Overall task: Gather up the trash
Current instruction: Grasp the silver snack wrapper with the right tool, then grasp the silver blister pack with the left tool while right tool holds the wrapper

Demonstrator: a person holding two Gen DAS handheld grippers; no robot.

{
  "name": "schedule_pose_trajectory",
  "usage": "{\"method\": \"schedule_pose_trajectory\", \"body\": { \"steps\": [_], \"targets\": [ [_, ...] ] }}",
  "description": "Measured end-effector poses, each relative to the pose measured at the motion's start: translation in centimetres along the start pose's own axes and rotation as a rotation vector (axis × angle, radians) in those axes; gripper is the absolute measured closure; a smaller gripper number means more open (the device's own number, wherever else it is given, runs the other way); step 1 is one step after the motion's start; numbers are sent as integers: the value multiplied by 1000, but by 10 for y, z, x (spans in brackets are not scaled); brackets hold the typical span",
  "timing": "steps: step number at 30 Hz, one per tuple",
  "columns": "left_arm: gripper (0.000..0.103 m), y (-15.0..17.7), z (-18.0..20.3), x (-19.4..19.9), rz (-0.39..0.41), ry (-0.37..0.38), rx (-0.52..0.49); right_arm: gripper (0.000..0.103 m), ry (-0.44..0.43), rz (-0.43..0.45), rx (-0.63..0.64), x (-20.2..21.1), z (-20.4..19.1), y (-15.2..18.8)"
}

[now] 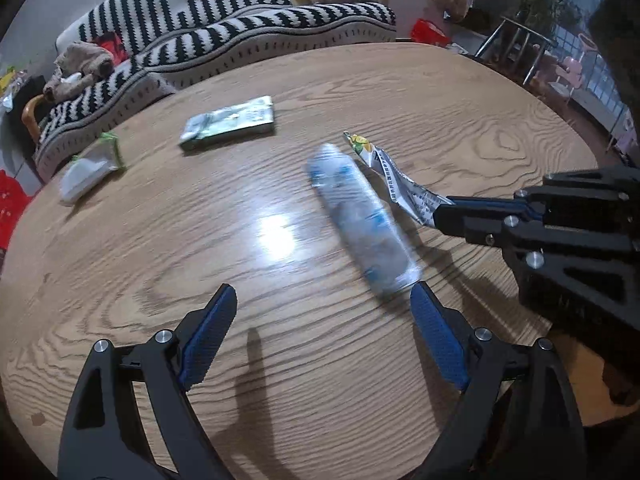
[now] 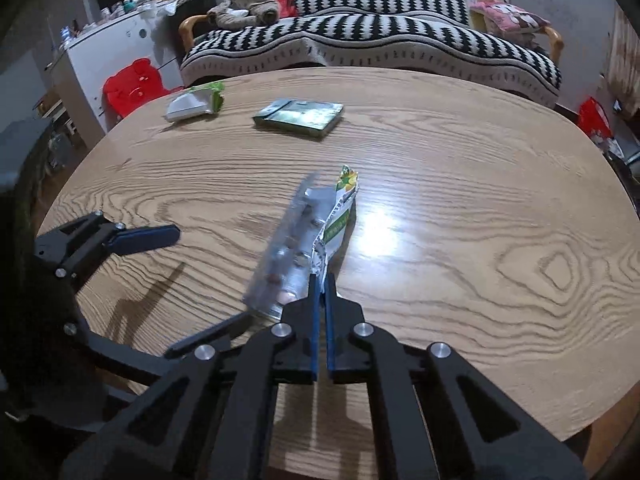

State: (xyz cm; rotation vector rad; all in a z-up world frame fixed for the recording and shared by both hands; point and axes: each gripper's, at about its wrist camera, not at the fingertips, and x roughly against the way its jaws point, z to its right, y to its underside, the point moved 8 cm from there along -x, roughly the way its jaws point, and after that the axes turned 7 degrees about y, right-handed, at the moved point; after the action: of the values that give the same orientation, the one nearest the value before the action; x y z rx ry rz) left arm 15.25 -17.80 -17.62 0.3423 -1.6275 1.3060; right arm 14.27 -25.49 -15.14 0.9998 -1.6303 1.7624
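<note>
A clear plastic wrapper with blue print point(image 1: 362, 218) is blurred, just beyond my open left gripper point(image 1: 324, 308), its near end by the right fingertip point(image 1: 420, 292). It also shows in the right wrist view point(image 2: 288, 248). My right gripper point(image 2: 322, 276) is shut on a crumpled white-and-green snack wrapper point(image 2: 340, 216), held over the table; it also shows in the left wrist view point(image 1: 396, 176). A dark green flat packet point(image 1: 230, 122) and a white-and-green tissue pack point(image 1: 90, 170) lie further back on the wooden table point(image 1: 480, 112).
A black-and-white striped sofa point(image 1: 240, 36) runs behind the table, with a plush toy point(image 1: 78, 66) on it. A red stool point(image 2: 132, 88) and a white cabinet point(image 2: 116, 48) stand to the left. The table's curved edge is near at right.
</note>
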Motion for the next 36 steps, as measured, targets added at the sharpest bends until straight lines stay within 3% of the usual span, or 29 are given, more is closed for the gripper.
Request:
{"method": "schedule_pose_trajectory", "body": {
  "steps": [5, 8, 10, 12, 14, 28, 36],
  "targets": [
    [17, -12, 11, -16, 4, 7, 51, 99, 13, 20, -51, 11, 19, 0],
    [24, -18, 11, -25, 4, 8, 95, 99, 22, 15, -67, 14, 30, 4],
    [34, -21, 11, -27, 10, -6, 104, 99, 28, 12, -73, 15, 35, 7],
    [59, -24, 13, -27, 14, -18, 102, 99, 31, 14, -74, 17, 39, 8],
    [78, -25, 17, -26, 13, -15, 102, 99, 32, 18, -76, 19, 42, 9],
    [78, -28, 16, -4, 33, -19, 112, 99, 60, 46, -98, 38, 54, 12],
    [78, -37, 35, 7, 58, 0, 109, 99, 122, 89, -166, 79, 100, 30]
  ]
}}
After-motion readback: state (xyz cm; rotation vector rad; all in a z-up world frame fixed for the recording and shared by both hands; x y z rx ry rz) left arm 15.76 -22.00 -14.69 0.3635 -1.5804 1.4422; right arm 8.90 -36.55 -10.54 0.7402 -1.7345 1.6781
